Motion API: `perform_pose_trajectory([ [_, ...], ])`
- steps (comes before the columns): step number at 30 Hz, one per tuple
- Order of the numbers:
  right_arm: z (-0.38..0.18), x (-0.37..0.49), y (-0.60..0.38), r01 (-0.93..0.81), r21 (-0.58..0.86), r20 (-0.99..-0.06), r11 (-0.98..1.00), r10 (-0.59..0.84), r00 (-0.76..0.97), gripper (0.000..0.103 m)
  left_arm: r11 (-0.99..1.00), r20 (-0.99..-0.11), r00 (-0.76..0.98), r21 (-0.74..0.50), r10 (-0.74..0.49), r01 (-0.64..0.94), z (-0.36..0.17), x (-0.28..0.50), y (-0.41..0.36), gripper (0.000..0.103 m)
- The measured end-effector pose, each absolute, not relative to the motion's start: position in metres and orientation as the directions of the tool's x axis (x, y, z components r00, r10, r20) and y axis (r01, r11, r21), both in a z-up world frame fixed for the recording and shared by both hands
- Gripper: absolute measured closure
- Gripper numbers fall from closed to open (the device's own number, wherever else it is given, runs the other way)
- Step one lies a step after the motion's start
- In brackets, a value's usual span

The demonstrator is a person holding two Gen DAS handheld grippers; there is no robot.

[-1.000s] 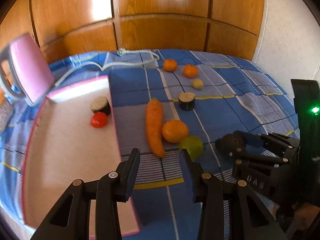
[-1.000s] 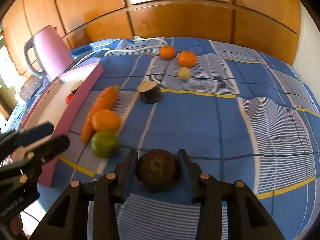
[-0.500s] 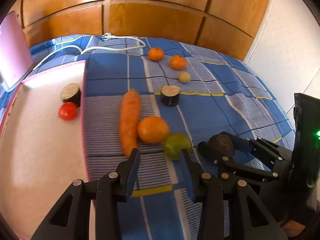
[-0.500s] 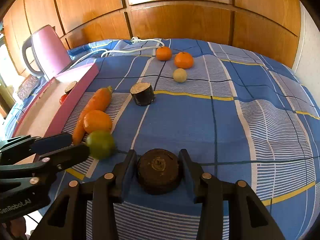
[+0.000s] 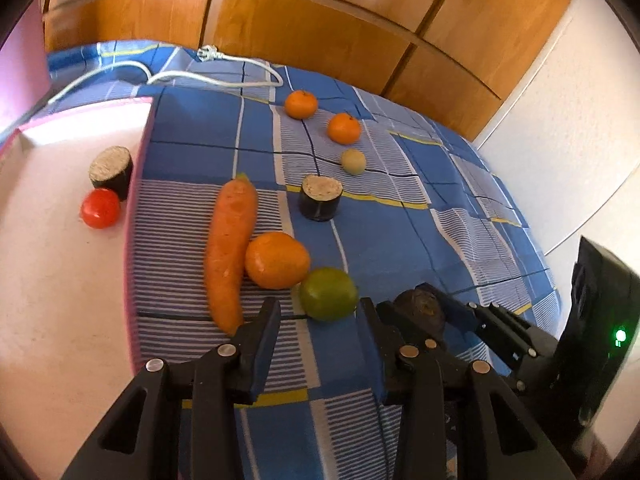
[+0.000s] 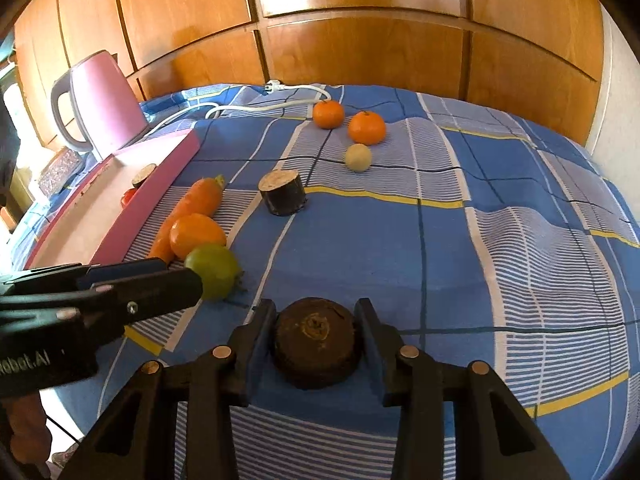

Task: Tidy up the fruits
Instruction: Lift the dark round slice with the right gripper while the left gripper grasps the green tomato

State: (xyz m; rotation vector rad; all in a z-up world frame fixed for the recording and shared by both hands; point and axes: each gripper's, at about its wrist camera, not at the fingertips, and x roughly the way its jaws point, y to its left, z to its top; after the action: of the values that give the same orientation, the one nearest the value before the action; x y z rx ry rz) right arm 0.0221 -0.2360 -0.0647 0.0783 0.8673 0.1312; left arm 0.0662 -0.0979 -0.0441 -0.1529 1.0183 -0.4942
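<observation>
Black plastic jaws of the right gripper [image 6: 316, 336] close on a dark brown round piece [image 6: 316, 340], both pads against its sides, on the blue checked cloth [image 6: 440, 248]. Beside it, the left gripper [image 5: 318, 320] holds its jaws narrowly apart with nothing between them; the green lime [image 5: 329, 293] lies just beyond its fingertips, not gripped. Behind the lime and touching it sits a large orange [image 5: 277, 259], which in turn leans on the carrot [image 5: 230, 252]. Left of the lime stands the pink-rimmed tray [image 5: 132, 240], holding a red tomato [image 5: 100, 208] and a dark cut cylinder [image 5: 111, 166]. Farther from the lime, a second dark cylinder [image 5: 321, 197] stands upright on the cloth. Beyond it lie a small pale fruit [image 5: 353, 161] and two tangerines [image 5: 344, 128], then a white cable [image 5: 216, 80]. A pink kettle [image 6: 106, 104] stands behind the tray.
</observation>
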Motion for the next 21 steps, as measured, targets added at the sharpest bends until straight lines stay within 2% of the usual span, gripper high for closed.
perform_pose_trajectory([
  [8, -0.067, 0.020, -0.241, -0.086, 0.100, -0.749, 0.991, 0.133, 0.650, 0.061, 0.885, -0.796, 0.409, -0.324, -0.446, 0.334, -0.056, 0.079, -0.121, 0.065],
  [10, -0.068, 0.019, -0.242, -0.089, 0.106, -0.744, 0.990, 0.138, 0.654, 0.061, 0.894, -0.797, 0.428, -0.298, -0.426, 0.335, -0.056, 0.079, -0.123, 0.069],
  [21, -0.069, 0.018, -0.243, -0.068, 0.132, -0.728, 0.989, 0.143, 0.671, 0.060, 0.893, -0.783, 0.466, -0.244, -0.411, 0.377, -0.056, 0.059, -0.117, 0.070],
])
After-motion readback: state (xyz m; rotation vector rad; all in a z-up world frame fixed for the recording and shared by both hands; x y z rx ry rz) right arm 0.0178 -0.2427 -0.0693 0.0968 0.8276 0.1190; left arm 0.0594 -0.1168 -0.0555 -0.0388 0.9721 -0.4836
